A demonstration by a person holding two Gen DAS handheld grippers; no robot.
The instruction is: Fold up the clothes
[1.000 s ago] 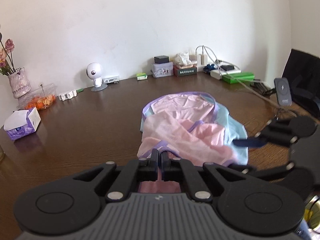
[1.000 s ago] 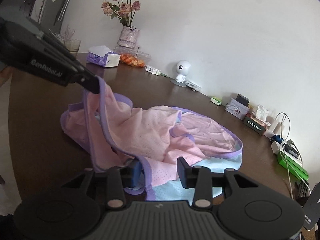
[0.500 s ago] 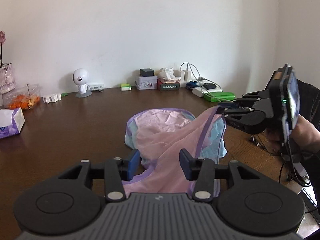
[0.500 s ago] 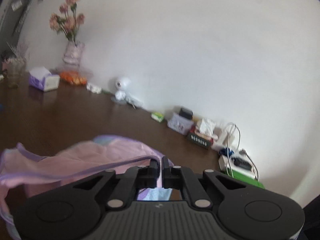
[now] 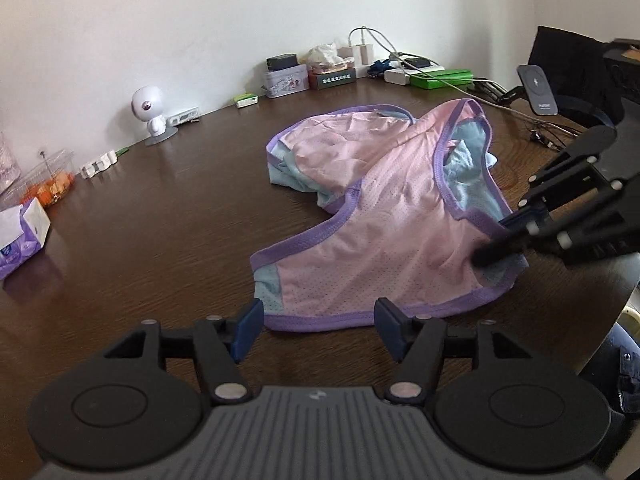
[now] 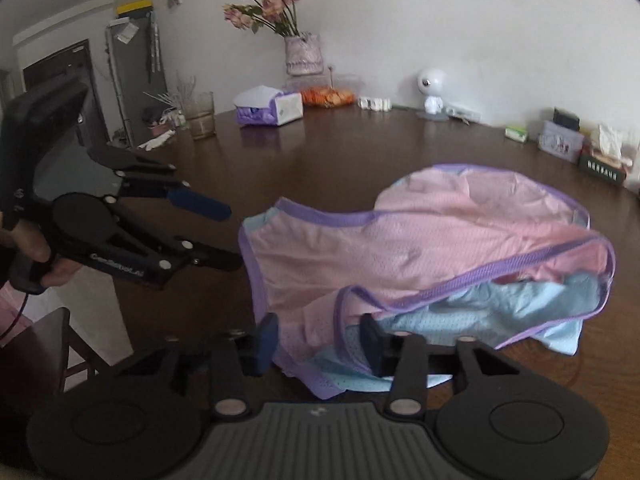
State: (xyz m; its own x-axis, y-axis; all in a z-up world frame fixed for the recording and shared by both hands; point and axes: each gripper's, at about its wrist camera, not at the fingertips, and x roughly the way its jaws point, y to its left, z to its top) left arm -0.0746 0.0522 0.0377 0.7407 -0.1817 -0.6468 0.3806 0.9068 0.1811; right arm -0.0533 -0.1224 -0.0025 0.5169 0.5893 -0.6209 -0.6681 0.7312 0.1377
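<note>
Fabric of a pink mesh garment [image 5: 400, 216] with purple trim and a light blue underlayer lies rumpled on the dark wooden table [image 5: 160, 216]. The left gripper [image 5: 316, 326] stands wide apart just short of the near purple hem, gripping nothing. The right gripper [image 6: 316, 338] is also spread wide, its fingers straddling a purple-edged fold at the garment's side without pinching it. A white robot-shaped camera [image 5: 150, 114], a purple tissue pack [image 5: 24, 232] and a vase of pink roses [image 6: 302, 54] sit near the wall.
</note>
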